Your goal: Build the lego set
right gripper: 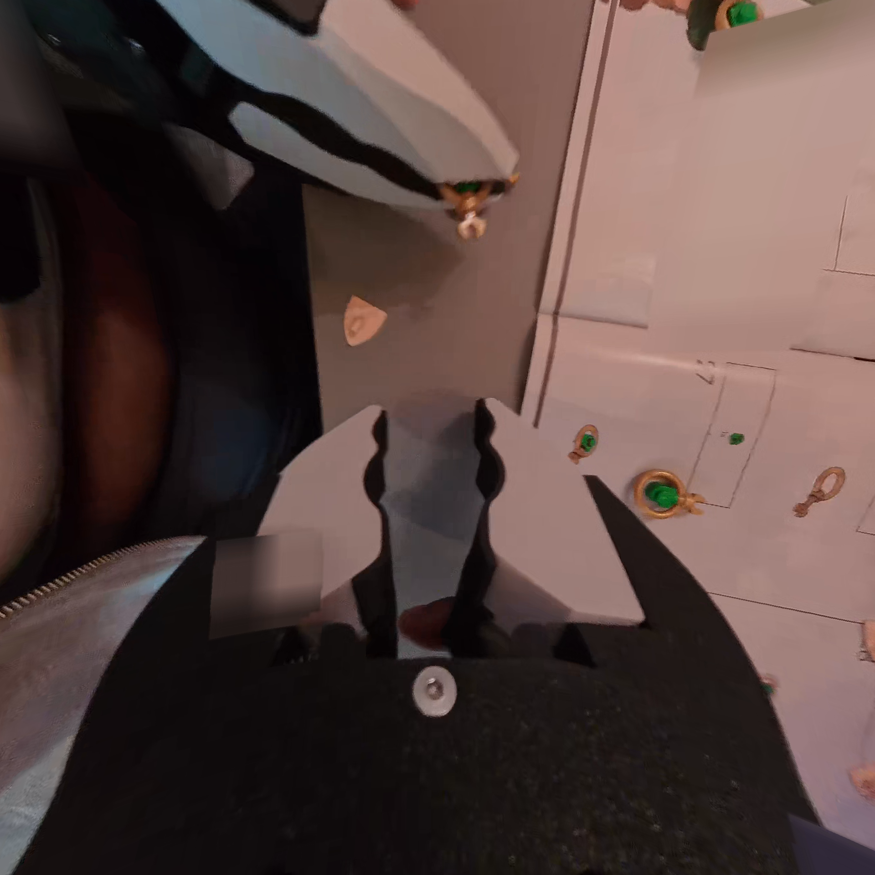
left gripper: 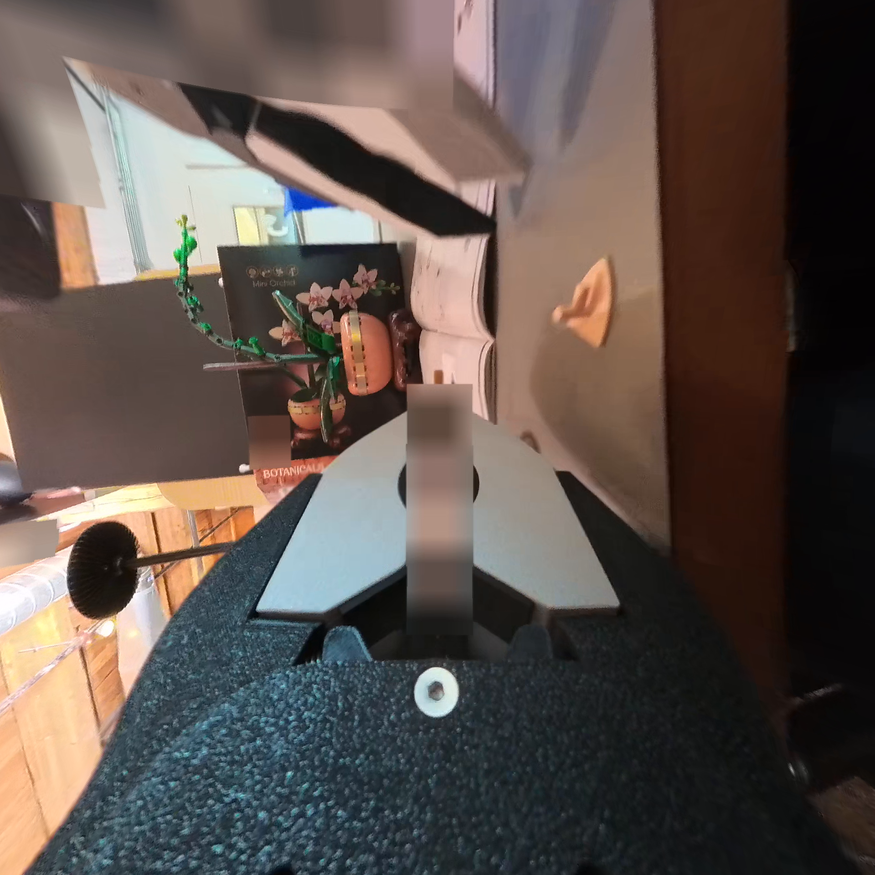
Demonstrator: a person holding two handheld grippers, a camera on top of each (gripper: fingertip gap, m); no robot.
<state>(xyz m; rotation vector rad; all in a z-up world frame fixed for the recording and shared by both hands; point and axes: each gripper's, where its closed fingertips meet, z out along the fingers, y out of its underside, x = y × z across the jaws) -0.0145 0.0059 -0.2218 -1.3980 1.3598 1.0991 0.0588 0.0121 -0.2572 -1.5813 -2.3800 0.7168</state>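
**Lego orchid build: both wrist views**

Left wrist view:
- The left gripper [left gripper: 440,416], black body with grey fingers, is at lower centre. A blurred patch covers its tips, so the jaws cannot be read here.
- The right gripper [left gripper: 473,227] reaches in from the upper left.
- A dark lego box with an orchid picture [left gripper: 312,350] stands at centre, with a green lego stem [left gripper: 199,303] just left of it.
- A white open instruction booklet [left gripper: 454,303] lies on the grey table [left gripper: 568,379].
- A peach curved lego shell [left gripper: 587,303] lies to the right, apart from the booklet.

Right wrist view:
- The right gripper [right gripper: 431,407] has its jaws parted by a narrow gap, with nothing seen between them.
- The left gripper enters from the upper left, its jaws closed on a small gold ring with a green stud [right gripper: 468,199].
- The shell lies at centre.
- The booklet fills the right side.
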